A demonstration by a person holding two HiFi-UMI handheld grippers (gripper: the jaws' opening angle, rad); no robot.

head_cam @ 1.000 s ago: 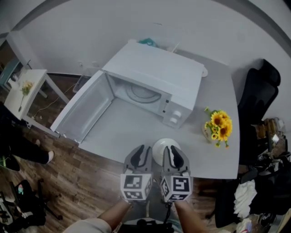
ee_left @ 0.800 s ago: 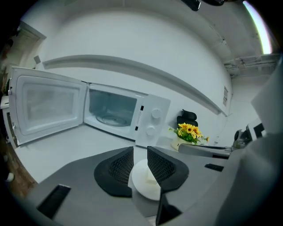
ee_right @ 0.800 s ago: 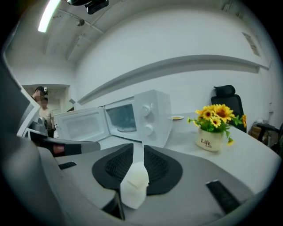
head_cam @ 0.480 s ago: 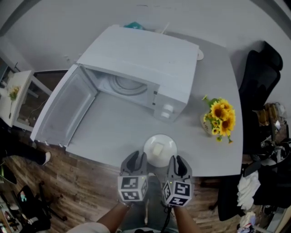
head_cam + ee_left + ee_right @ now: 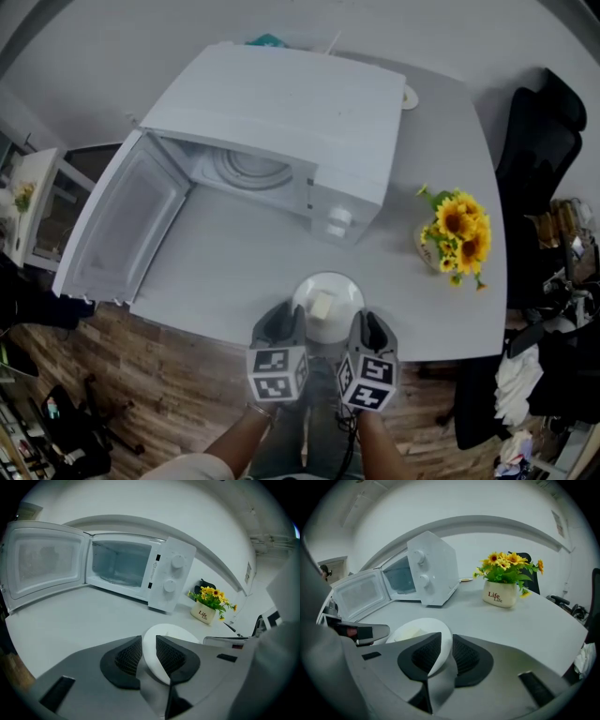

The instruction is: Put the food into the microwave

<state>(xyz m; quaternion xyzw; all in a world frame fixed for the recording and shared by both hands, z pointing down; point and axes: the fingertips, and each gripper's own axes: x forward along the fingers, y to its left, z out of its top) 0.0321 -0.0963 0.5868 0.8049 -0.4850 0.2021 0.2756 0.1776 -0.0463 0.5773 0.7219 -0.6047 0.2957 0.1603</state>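
**Plate gripped on both sides at near table edge**

Found the left gripper [image 5: 286, 321] and the right gripper [image 5: 367, 325] side by side at the near edge of the grey tabletop [image 5: 234, 272]. Forearms reached up from the bottom of the head view, marker cubes facing the camera.

Noted both sets of jaws clenched on the near rim of the round white plate [image 5: 330, 284], left and right of its middle. Confirmed in each gripper view, with the rim pinched between black ribbed pads [image 5: 127, 656].

Recorded a pale cube of food [image 5: 322, 305] at the plate's centre. Could not establish whether the plate rested on the table or was raised.

Located the plate in front of the dials of the white microwave oven [image 5: 281, 112], well apart from the cavity. Found the oven's door [image 5: 117, 230] swung wide to the left. Logged a potted bunch of yellow sunflowers [image 5: 457, 239] to the right.

Against half a second earlier, recorded little change: grippers at the same sides of the plate, plate in the same spot.
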